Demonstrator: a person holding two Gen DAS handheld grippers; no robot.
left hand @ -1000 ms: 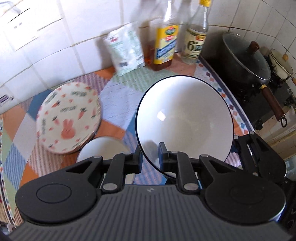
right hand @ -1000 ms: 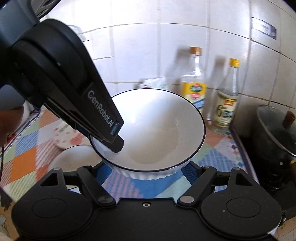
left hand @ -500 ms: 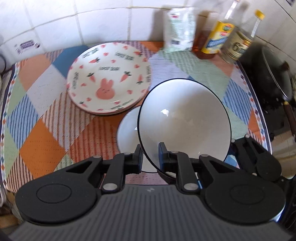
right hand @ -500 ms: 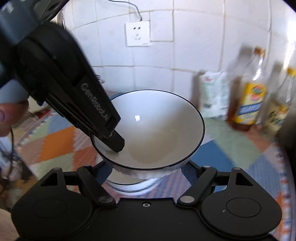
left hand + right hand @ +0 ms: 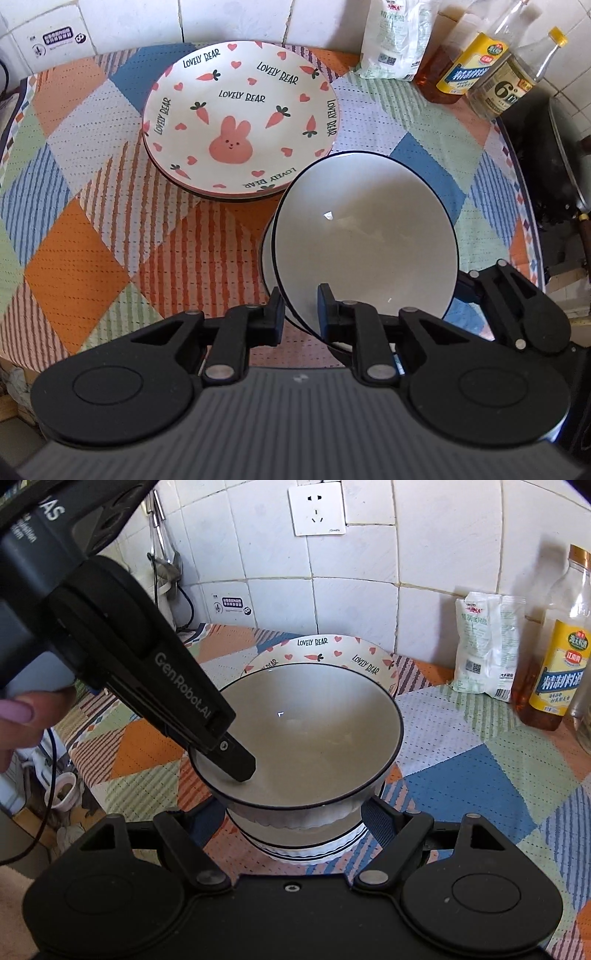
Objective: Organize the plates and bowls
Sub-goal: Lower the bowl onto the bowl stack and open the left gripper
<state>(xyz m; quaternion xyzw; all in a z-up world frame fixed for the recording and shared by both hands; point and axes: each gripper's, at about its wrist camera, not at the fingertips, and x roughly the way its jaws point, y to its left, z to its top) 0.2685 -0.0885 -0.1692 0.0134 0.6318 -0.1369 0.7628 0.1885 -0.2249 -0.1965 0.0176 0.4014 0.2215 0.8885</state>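
A: From the left wrist camera, what's new?

B: The left gripper (image 5: 301,312), pinched narrow on the rim of the white black-rimmed ceramic bowl (image 5: 364,236), has carried it down from in front of the bottles. It now hangs over a second white bowl (image 5: 266,254) on the patchwork cloth (image 5: 85,229), only a sliver of which shows. I'd say nesting is nearly done; only setting down and letting go remains.

A: Counts there?

B: Two white bowls, and one carrot-and-rabbit printed plate (image 5: 240,118) on darker rims beneath; how many, I can't tell. Two glass bottles (image 5: 469,70), one white packet (image 5: 395,40).

A: And the right wrist camera?

B: The right gripper (image 5: 293,821) stands wide, its fingers either side of the bowls' ribbed walls, apparently not pressing. The carried bowl has moved over the lower one (image 5: 303,843), still slightly raised. One bottle is fully in view.
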